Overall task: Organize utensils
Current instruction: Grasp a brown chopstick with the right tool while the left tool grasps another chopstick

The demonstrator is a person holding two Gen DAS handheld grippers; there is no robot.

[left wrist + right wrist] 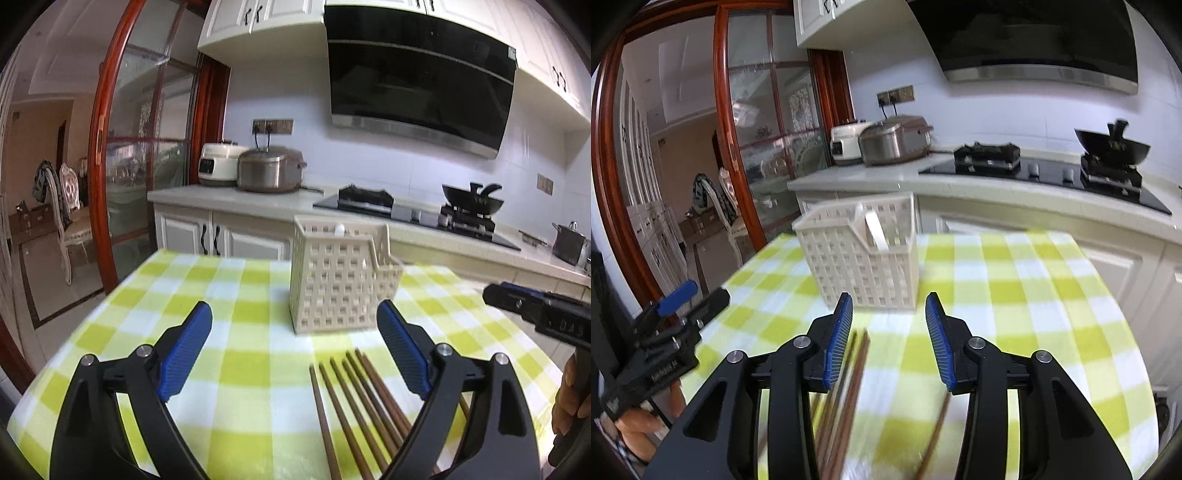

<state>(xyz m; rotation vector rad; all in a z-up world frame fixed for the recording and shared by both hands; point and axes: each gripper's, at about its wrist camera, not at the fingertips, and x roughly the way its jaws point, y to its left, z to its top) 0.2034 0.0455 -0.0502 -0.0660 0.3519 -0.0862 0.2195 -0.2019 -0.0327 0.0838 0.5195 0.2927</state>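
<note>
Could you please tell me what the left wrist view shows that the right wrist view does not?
Only the left wrist view shows the steel pot at the counter's right end and the chopsticks sharply, fanned side by side. Only the right wrist view shows the white utensil leaning inside the basket. Both share the checked tablecloth, the basket, the chopsticks, the wok and both open grippers, left gripper and right gripper.
</note>
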